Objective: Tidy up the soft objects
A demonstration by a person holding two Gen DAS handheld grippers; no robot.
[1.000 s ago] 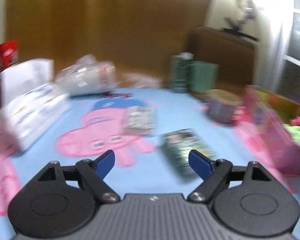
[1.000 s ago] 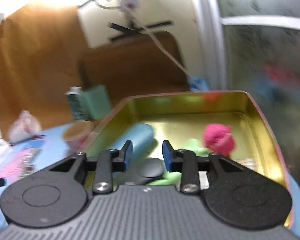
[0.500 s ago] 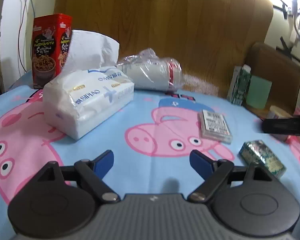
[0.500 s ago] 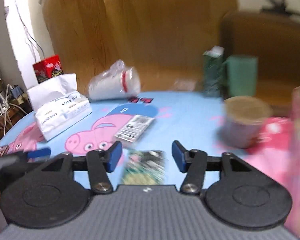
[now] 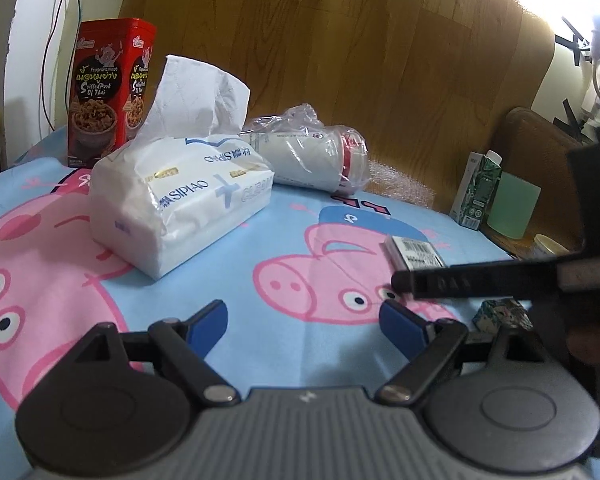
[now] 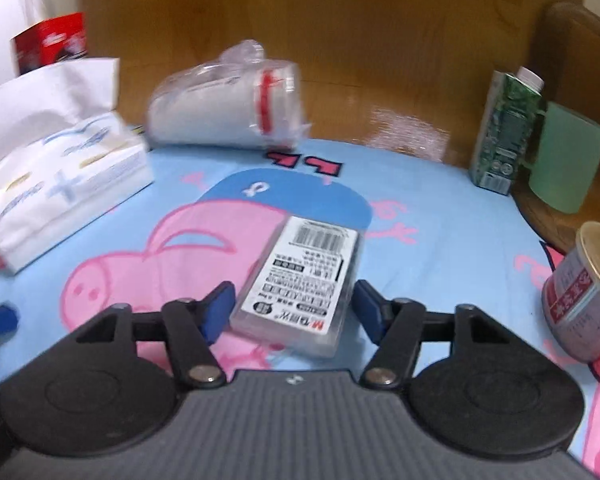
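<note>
Since a second ago, your right gripper [image 6: 292, 308] has swung from the gold tin to the cartoon-pig blue cloth [image 6: 420, 208]. Its jaws stand spread, astride a flat clear-wrapped pack with a barcode label [image 6: 304, 280]. Likely light, slippery; grip its long edges.

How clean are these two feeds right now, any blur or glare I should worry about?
Left wrist view: sharp on the tissue pack and red tin, but a lamp blows out the top right corner, and the dark bar at right is soft. Right wrist view: motion-blurred overall, worst at the edges; the barcoded clear case stays readable. Both show fisheye bending.
</note>
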